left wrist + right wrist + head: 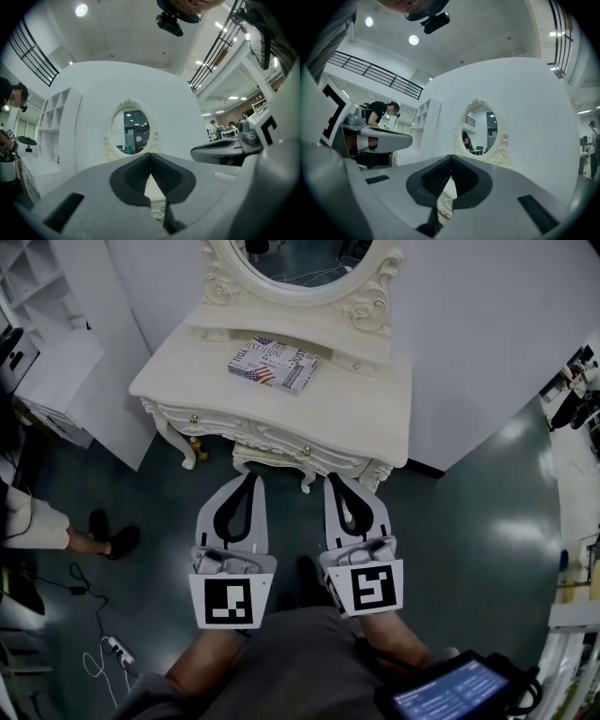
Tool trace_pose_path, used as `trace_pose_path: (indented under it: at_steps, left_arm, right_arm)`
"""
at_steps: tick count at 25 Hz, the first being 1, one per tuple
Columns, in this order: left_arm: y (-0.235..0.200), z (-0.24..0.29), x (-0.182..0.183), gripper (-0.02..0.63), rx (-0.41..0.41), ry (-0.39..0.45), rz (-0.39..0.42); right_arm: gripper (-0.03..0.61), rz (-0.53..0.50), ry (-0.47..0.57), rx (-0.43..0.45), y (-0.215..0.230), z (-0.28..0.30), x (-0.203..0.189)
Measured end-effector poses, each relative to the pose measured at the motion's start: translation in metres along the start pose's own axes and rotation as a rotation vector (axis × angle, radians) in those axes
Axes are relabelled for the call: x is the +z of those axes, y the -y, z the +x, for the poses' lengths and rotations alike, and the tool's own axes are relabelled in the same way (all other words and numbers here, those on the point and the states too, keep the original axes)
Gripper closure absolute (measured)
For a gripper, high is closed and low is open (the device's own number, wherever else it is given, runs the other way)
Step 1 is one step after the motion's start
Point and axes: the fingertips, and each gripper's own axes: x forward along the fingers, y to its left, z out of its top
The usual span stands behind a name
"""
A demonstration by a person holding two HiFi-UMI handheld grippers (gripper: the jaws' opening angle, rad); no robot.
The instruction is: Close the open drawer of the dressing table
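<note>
The cream dressing table [356, 409] fills the upper middle of the head view, its carved oval mirror [300, 263] at the top edge. Its drawer fronts [281, 442], set with gold knobs, run along the near edge; from this steep angle I cannot tell whether one stands open. Below the table, in the frame's centre, the left gripper [249, 476] and the right gripper [333, 480] sit side by side, both clenched on nothing and pointing at the table front without touching it. A flag-printed book [274, 364] lies on the tabletop.
</note>
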Motion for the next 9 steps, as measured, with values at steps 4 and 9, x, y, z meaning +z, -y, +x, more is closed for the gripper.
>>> trace_pose_path:
  at_steps: [4, 9]
  left_arm:
    - [-0.0017, 0.0005, -0.0011, 0.598, 0.001, -0.004, -0.004]
    - [-0.0021, 0.0009, -0.0022, 0.598, 0.003, -0.008, -0.01]
  right_arm:
    - [0.566, -0.007, -0.007, 0.004, -0.0019, 0.0018, -0.0009]
    - [0.566, -0.014, 0.01, 0.003, -0.0027, 0.0046, 0.003]
